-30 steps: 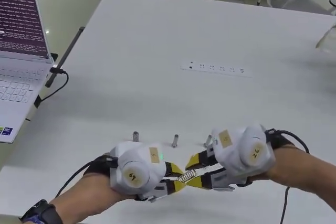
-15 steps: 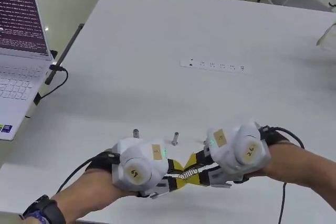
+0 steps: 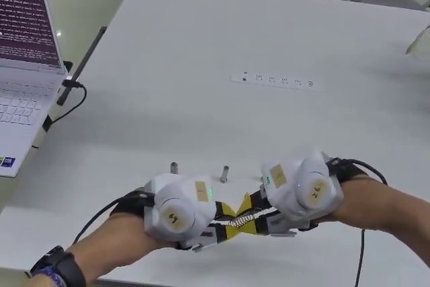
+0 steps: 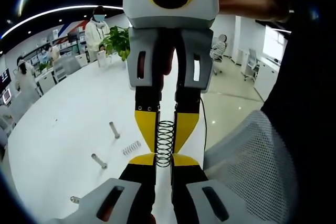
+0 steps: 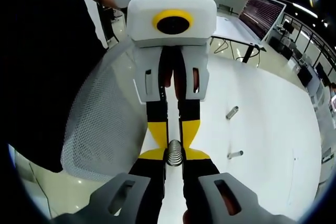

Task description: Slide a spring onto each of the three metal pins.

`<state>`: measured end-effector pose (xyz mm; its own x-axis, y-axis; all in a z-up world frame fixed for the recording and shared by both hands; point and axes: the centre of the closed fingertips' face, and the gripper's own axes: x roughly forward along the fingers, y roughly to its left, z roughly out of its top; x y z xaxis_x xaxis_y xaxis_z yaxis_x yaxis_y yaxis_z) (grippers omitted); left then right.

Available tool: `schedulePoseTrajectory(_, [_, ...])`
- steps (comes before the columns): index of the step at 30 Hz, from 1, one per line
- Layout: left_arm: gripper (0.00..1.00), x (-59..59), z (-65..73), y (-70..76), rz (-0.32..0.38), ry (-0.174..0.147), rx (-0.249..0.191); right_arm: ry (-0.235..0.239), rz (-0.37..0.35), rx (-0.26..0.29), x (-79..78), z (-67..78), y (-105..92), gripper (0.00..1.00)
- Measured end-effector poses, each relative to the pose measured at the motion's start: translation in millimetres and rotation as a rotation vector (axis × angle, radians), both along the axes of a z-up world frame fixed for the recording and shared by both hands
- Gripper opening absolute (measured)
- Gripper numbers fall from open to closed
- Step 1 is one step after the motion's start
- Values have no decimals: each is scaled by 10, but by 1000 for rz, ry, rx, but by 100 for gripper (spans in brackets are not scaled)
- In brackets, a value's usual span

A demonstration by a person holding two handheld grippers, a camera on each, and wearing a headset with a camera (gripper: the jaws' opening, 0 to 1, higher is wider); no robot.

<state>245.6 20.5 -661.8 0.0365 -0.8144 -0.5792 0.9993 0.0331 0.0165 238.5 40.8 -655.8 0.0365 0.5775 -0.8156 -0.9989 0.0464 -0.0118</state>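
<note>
- The white workbench (image 3: 201,65) is spread under and ahead of both grippers, which are held over its near edge.
- An open laptop (image 3: 23,58) is seen well to the outer side of the left gripper, at the bench's edge, with a dark cable (image 3: 72,107) plugged into it.
- A grey mesh chair back (image 5: 102,124) is seen close behind the left gripper in the right gripper view.
- The left gripper (image 3: 227,224) is pointed at the right gripper (image 3: 252,213); their yellow tips are brought nose to nose, almost touching.
- A white power strip (image 3: 272,83) is laid flat on the bench, well beyond both grippers.
- Three metal pins are stood upright in a row on the bench just beyond the grippers: one (image 3: 174,167) ahead of the left gripper, one (image 3: 224,173) ahead of the meeting tips, and one (image 3: 265,179) partly hidden by the right gripper's body.
- A spring (image 4: 165,142) is carried in the air between the two grippers. One end is pinched in the closed jaws of the left gripper and the other end is clamped between the right gripper's jaws, so it is gripped by both at once.
- A second, loose spring (image 4: 132,148) is laid on the bench among the pins, apart from both grippers.
</note>
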Motion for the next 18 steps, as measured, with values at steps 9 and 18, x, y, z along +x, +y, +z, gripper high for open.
schedulePoseTrajectory(9, [4,-7,-84,-13,11,4,13,2,-12,-4,-6,-52,-39,8])
schedulePoseTrajectory(18, [10,46,-155,131,71,23,21,3,-33,-6,11,-45,-124,8])
